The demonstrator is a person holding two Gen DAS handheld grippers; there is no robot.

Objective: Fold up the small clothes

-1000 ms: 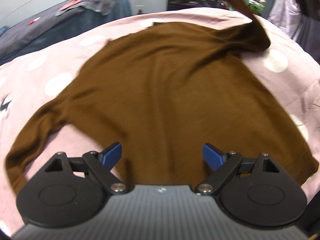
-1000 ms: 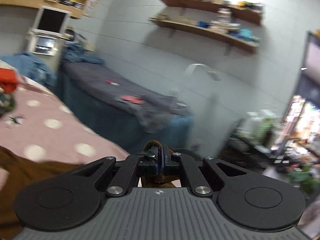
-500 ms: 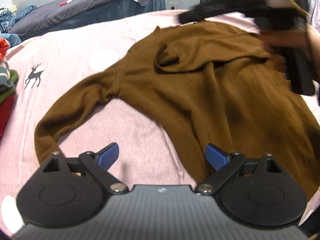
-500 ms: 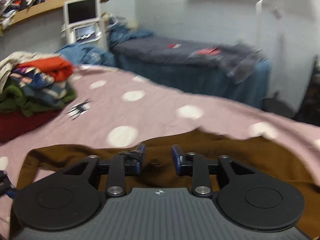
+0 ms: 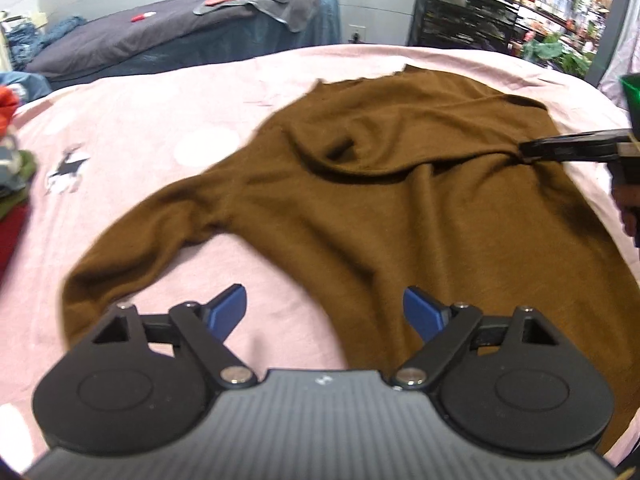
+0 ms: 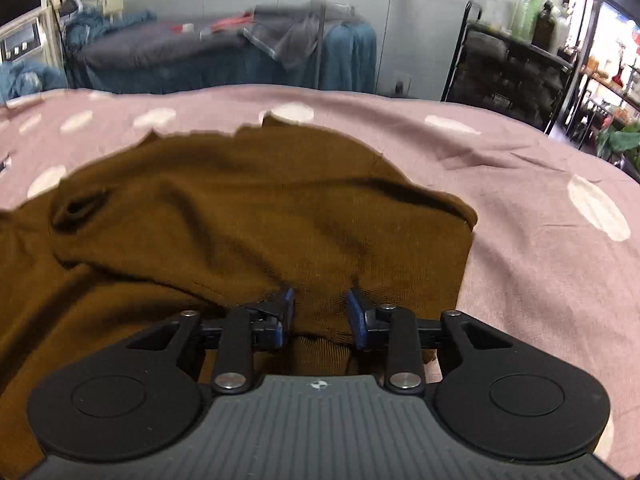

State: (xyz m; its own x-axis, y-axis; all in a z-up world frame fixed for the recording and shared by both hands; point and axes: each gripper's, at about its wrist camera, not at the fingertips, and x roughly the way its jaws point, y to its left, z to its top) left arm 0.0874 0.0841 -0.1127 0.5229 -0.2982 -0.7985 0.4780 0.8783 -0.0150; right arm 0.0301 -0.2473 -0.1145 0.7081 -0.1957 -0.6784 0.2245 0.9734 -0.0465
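A brown long-sleeved sweater (image 5: 360, 208) lies spread on the pink dotted bedspread (image 5: 140, 120). Its right sleeve is folded over the body; its left sleeve (image 5: 132, 236) curves down toward me. My left gripper (image 5: 324, 312) is open and empty, low over the bedspread and the sweater's near edge. My right gripper (image 6: 320, 316) is partly open, its blue pads (image 6: 285, 312) astride the folded sleeve's cuff (image 6: 320, 308), which rests on the sweater (image 6: 240, 220). It shows at the right edge of the left wrist view (image 5: 524, 150).
A pile of folded clothes (image 5: 10, 184) sits at the bed's left edge. A second bed with grey covers (image 6: 180, 46) stands behind. A black shelf rack (image 6: 516, 68) with bottles is at the back right.
My right gripper carried the sleeve down over the sweater's body and its jaws have opened wider, loosing the cuff. My left gripper stayed open and shifted slightly.
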